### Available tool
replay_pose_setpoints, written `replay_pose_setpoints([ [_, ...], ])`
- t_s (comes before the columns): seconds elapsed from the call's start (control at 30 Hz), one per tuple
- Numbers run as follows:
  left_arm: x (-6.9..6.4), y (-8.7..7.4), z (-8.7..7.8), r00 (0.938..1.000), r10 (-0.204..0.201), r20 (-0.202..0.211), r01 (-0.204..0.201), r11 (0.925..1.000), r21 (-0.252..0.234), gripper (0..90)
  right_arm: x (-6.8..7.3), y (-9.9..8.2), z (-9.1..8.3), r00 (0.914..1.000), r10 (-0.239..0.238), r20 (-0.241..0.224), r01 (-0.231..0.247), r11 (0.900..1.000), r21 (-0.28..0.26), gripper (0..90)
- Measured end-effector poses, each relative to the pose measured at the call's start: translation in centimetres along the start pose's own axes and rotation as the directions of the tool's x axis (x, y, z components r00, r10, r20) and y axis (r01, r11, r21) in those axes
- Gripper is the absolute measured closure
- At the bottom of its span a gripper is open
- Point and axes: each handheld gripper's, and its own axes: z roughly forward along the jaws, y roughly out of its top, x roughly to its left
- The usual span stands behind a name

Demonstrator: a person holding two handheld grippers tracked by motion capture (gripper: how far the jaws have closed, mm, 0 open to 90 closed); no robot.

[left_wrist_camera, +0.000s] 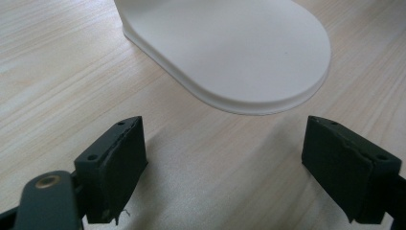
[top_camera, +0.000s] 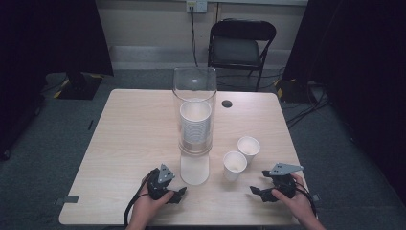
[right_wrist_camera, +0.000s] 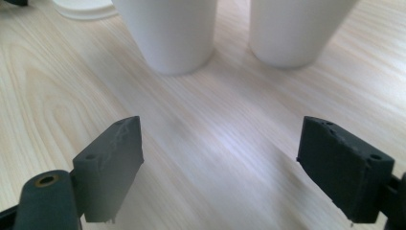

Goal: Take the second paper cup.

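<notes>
A clear tube (top_camera: 194,88) stands mid-table on a white base (top_camera: 194,168) and holds a stack of white paper cups (top_camera: 195,125). Two loose paper cups stand upright to its right, the nearer one (top_camera: 234,165) and the farther one (top_camera: 249,147). My left gripper (top_camera: 180,193) rests near the table's front, just short of the white base (left_wrist_camera: 230,48), open with bare wood between its jaws (left_wrist_camera: 225,143). At the front right my right gripper (top_camera: 256,192) is open too, pointing at the two cups (right_wrist_camera: 167,33) (right_wrist_camera: 297,28) from a short distance, nothing between its jaws (right_wrist_camera: 220,143).
A small black disc (top_camera: 226,103) lies on the light wooden table (top_camera: 129,139) behind the tube. A black folding chair (top_camera: 242,43) stands beyond the far edge. Dark curtains hang at both sides, and cables run over the floor at the right.
</notes>
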Motion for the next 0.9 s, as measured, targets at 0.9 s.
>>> replay_pose_setpoints([
  [0.9, 0.1, 0.0, 0.0, 1.0, 0.007, 0.004, -0.007, 0.9999, 0.008, 14.7, -2.7, -3.9, -2.6, 0.9959, 0.022, 0.088, -0.023, 0.9997, 0.002, 15.0],
])
